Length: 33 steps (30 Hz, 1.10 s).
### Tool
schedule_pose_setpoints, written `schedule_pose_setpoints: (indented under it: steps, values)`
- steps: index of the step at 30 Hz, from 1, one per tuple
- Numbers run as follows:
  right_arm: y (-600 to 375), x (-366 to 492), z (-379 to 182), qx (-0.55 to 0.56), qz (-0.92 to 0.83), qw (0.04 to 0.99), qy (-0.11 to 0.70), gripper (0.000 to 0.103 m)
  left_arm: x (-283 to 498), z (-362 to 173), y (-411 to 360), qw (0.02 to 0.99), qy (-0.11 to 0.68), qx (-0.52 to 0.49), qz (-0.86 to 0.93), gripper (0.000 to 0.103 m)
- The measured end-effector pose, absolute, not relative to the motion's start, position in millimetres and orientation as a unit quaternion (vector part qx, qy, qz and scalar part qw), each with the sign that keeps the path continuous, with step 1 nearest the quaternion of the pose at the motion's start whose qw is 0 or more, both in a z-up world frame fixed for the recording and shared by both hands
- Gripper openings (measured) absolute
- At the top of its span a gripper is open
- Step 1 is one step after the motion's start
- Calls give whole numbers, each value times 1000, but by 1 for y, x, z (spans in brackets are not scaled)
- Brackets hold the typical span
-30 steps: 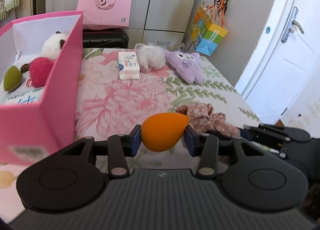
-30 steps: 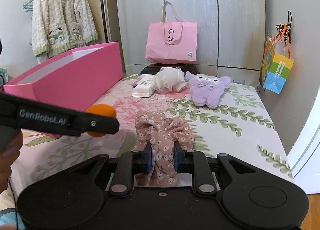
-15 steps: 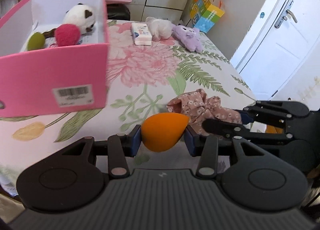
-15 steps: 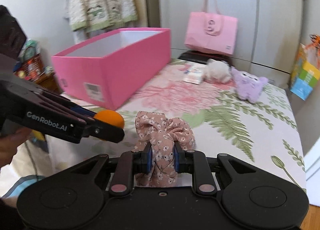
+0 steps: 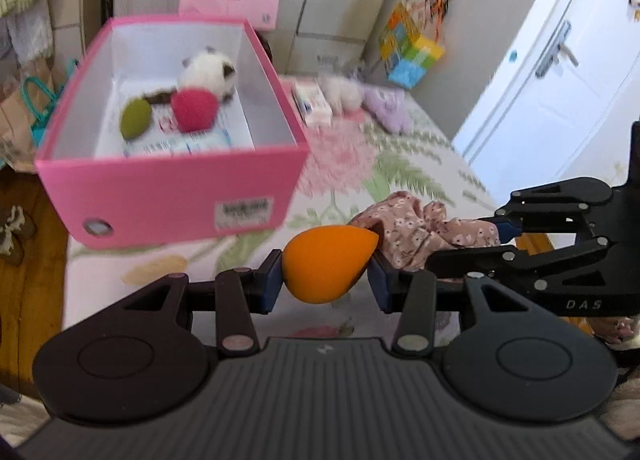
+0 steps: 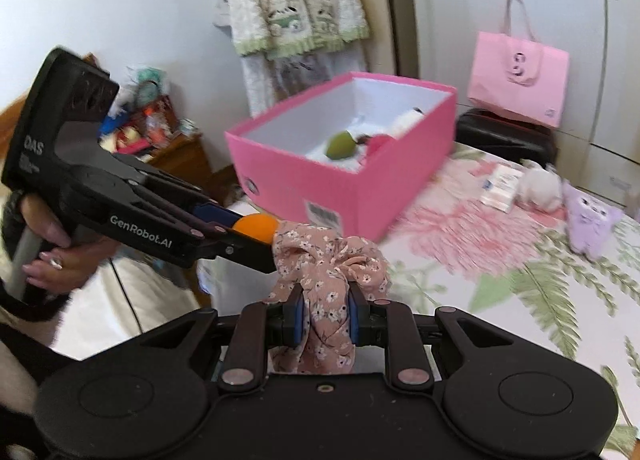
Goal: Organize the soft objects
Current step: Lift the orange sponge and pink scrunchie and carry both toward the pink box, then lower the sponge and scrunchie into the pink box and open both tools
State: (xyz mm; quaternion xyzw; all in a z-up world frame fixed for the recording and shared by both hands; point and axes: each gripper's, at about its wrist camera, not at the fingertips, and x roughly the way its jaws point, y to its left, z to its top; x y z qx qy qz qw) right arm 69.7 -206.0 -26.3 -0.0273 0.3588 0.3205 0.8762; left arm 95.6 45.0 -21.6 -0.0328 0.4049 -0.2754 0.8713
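The left tool point(image 5: 326, 274) is clamped on an orange sponge point(image 5: 326, 266), its pointed end aimed right. The pink box point(image 5: 172, 195) sits ahead and to its left on the bed point(image 5: 400, 175), so this hand looks nearer. To the right, the right tool point(image 6: 325, 319) pinches a floral scrunchie point(image 6: 328, 280); the box lies ahead of it.

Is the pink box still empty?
No, the pink box already holds a green sponge, a red ball and a white plush toy.
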Motion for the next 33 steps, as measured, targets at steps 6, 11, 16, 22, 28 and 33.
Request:
schedule_pose_setpoints:
  steps: [6,11,16,22,28,33]
  values:
    - [-186,91,1,-33,343,880,328,25,108,1,61,891,368,-28,-265,44]
    - [-165,130,12,-32,353,880,315,26,136,13,80,902,346,-38,-256,44]
    - [-154,175,8,3,361,878,314,26,177,11,99,911,341,-58,-225,44]
    - [-128,223,-5,-3,348,888,301,26,224,-11,111,913,358,-66,-185,44]
    - [-107,275,-16,-19,334,890,309,26,265,-29,111,910,387,-41,-144,44]
    - [-94,317,-25,-25,324,883,338,26,287,-32,100,903,408,8,-135,45]
